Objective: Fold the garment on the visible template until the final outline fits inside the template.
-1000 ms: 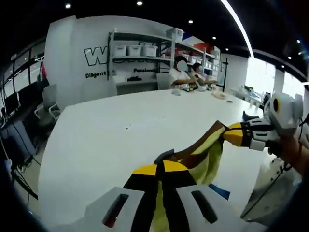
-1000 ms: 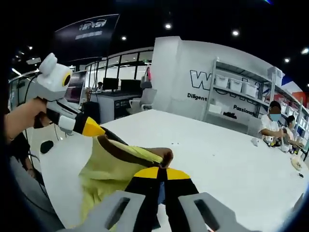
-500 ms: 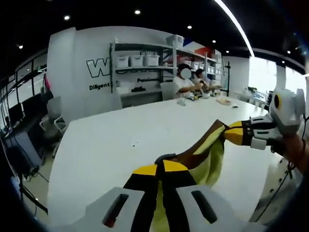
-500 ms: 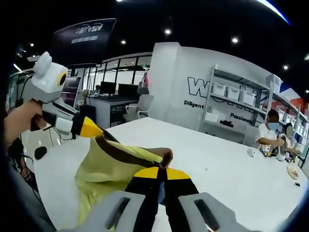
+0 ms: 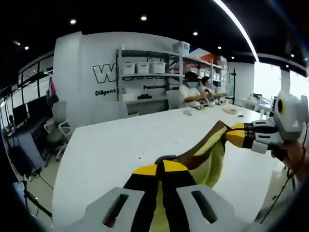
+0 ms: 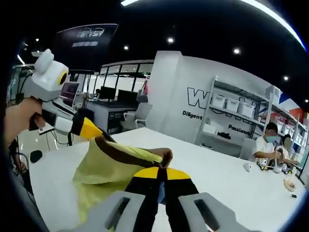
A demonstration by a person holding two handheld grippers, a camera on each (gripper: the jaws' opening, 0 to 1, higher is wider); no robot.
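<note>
Both jaws pinched on garment [image 5: 208,153] | left gripper [image 5: 162,166], right gripper [image 6: 158,170] | stretched between, above table [image 5: 111,145]

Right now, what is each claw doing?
Left claw: shut on the yellow garment.
Right claw: shut on the yellow garment too.

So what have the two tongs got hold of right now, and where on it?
Both hold the yellow cloth garment with brown trim: left tongs and right tongs each pinch its brown-trimmed edge, stretched between them.
</note>
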